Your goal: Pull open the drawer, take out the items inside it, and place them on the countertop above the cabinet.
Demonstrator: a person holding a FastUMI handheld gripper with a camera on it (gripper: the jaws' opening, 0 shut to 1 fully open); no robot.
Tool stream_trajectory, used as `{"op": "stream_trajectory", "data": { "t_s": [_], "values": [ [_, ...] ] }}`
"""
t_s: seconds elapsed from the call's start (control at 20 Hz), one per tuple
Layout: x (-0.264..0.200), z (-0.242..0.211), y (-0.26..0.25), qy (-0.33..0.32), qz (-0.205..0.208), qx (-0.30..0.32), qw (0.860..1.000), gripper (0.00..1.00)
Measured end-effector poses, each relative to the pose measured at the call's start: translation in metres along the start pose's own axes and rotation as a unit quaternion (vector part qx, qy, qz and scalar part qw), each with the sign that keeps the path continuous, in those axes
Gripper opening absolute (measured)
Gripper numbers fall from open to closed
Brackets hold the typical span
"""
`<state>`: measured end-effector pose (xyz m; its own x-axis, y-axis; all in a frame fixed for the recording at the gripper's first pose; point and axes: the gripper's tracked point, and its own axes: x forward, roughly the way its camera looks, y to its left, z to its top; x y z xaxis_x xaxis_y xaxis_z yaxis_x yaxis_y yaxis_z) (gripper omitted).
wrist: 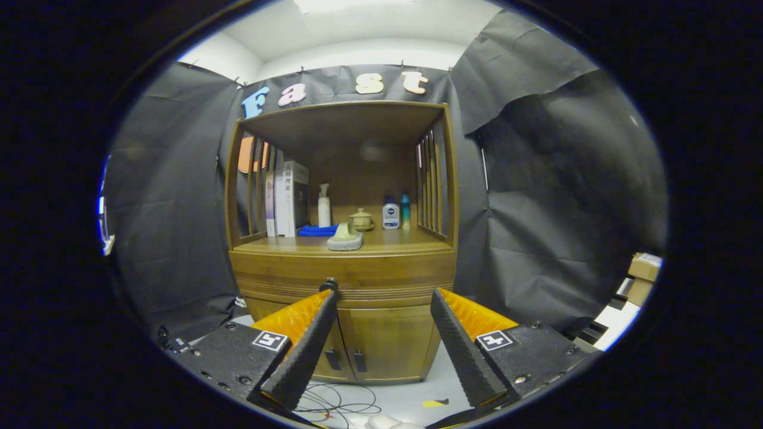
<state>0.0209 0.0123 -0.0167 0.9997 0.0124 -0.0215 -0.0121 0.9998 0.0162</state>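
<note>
While the hand-held gripper (381,292) hangs open and empty, the closed drawer (343,277) lies straight ahead, its knob (329,284) beside one fingertip, long axis crosswise.

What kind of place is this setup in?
Probably a recording booth staged as a home corner: black cloth walls surround a wooden cabinet whose countertop holds books and bottles. The open fingers point at it.

Black cloth walls (536,196) hang around the booth — pale floor (411,396), bright white ceiling (357,24).
</note>
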Motion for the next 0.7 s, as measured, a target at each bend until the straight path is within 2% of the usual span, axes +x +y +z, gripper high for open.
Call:
{"op": "stream_trajectory", "data": {
  "t_s": [0.7],
  "values": [
    [-0.0046, 0.0094, 0.0026, -0.007, 0.007, -0.005, 1.000, 1.00]
  ]
}}
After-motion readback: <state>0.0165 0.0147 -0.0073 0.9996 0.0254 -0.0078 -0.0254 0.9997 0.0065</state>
